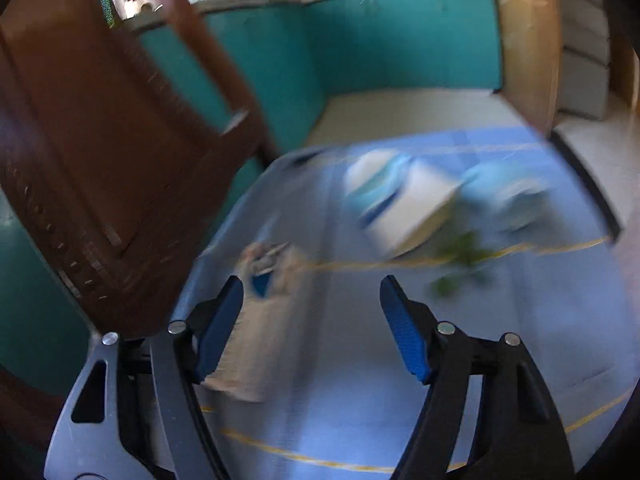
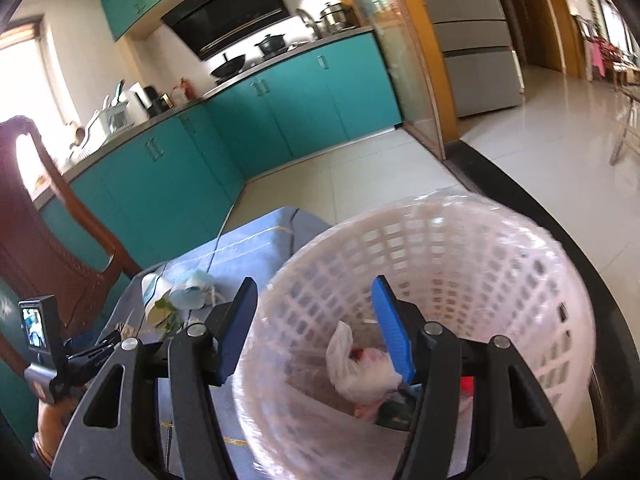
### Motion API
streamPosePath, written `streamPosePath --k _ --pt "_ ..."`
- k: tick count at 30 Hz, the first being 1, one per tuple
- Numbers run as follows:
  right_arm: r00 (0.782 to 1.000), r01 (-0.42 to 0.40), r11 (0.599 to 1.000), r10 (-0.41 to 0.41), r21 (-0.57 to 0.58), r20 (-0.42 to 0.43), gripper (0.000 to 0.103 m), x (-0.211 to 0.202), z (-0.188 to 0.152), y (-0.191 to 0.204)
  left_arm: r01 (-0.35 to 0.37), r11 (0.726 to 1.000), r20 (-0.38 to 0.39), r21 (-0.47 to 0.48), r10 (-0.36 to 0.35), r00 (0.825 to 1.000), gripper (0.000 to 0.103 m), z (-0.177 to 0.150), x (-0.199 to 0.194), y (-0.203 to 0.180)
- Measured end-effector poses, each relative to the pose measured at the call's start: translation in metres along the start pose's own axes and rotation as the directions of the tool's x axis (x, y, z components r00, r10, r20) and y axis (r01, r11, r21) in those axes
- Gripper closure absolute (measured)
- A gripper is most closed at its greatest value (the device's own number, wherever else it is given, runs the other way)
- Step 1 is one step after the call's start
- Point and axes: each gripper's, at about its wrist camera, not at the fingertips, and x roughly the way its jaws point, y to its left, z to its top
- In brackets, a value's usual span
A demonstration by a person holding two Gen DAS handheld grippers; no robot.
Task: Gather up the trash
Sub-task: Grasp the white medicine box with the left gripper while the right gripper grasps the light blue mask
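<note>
The left wrist view is blurred. My left gripper (image 1: 312,284) is open low over a blue tablecloth (image 1: 520,340). A pale crumpled wrapper (image 1: 264,320) lies just inside its left finger, with no pad pressing on it. Farther off lie a tipped white paper cup (image 1: 404,208), a crumpled light-blue piece (image 1: 504,196) and green leaves (image 1: 460,264). My right gripper (image 2: 315,282) is open above a white lattice basket (image 2: 460,248) lined with clear plastic. A white plastic bag (image 2: 360,364) and other scraps lie at the basket's bottom. The cup (image 2: 154,292) and leaves (image 2: 170,320) appear to its left.
A dark wooden chair (image 1: 100,160) stands close at the table's left edge. Teal kitchen cabinets (image 2: 280,112) run along the far wall beyond pale floor tiles (image 2: 360,168). The left gripper's camera body (image 2: 36,328) shows at the left of the right wrist view.
</note>
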Motion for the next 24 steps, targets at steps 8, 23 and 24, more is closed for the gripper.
streamPosePath --k 8,23,24 --pt "0.999 -0.005 0.998 0.003 -0.059 -0.038 0.044 0.024 -0.009 0.032 -0.011 0.997 -0.102 0.074 0.019 0.995 0.033 -0.016 0.042 0.016" --pt "0.998 0.012 0.984 -0.023 -0.176 -0.061 0.043 0.044 -0.021 0.066 0.100 0.995 -0.133 0.027 -0.096 0.987 0.031 -0.017 0.052 0.022" --pt "0.998 0.011 0.984 -0.023 -0.179 -0.064 0.042 0.045 -0.021 0.067 0.109 0.994 -0.130 0.031 -0.104 0.986 0.031 -0.017 0.051 0.021"
